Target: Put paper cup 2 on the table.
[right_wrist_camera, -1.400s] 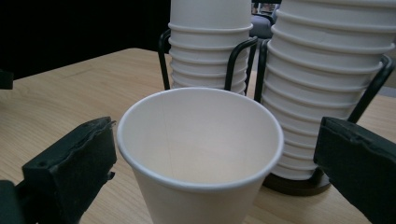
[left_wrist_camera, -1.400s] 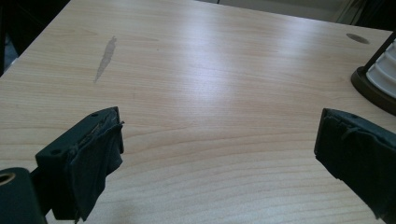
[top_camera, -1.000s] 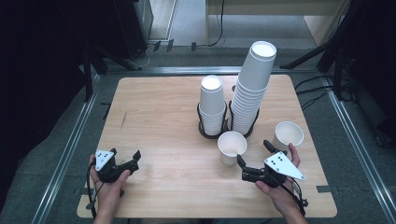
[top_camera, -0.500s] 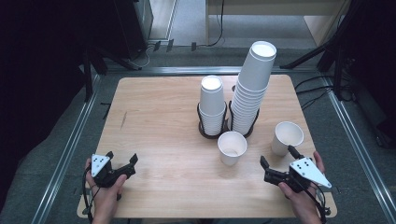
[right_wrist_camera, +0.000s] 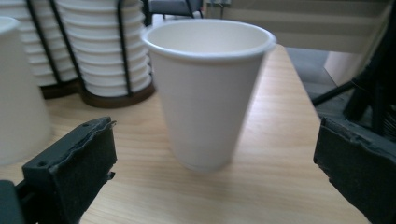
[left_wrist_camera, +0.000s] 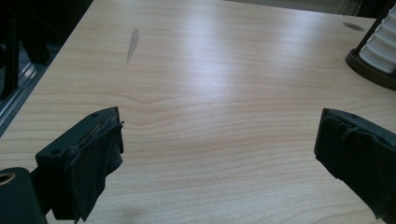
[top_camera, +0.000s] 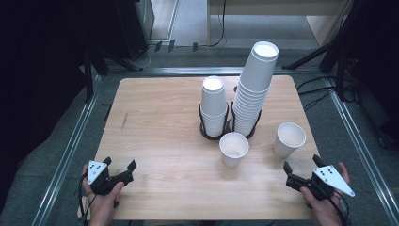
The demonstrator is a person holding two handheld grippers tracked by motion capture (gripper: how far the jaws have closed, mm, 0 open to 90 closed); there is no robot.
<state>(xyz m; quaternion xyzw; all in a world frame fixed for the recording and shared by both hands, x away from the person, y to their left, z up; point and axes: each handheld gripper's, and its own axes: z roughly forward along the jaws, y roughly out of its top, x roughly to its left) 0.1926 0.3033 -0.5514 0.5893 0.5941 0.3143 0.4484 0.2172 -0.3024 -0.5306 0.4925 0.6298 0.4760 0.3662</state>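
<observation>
Two loose white paper cups stand upright on the wooden table [top_camera: 155, 122]: one at mid-table [top_camera: 234, 149], one to the right [top_camera: 289, 139]. My right gripper [top_camera: 301, 163] is open near the front right corner, a short way in front of the right cup. In the right gripper view that cup [right_wrist_camera: 210, 93] stands just beyond the open gripper [right_wrist_camera: 219, 140], untouched, with the other cup [right_wrist_camera: 16, 93] at the left. My left gripper [top_camera: 120, 163] is open at the front left, holding nothing; in its own view the gripper [left_wrist_camera: 219, 140] spans bare wood.
Two wire holders stand at the back centre, one with a short cup stack [top_camera: 214, 106] and one with a tall leaning stack [top_camera: 254, 89]. The short stack's holder base [left_wrist_camera: 373, 72] shows at the left gripper view's right edge. Metal rails and cables border the table.
My right gripper has drawn back from the right cup toward the front right corner. The left gripper slid slightly back. Both cups stay put.
</observation>
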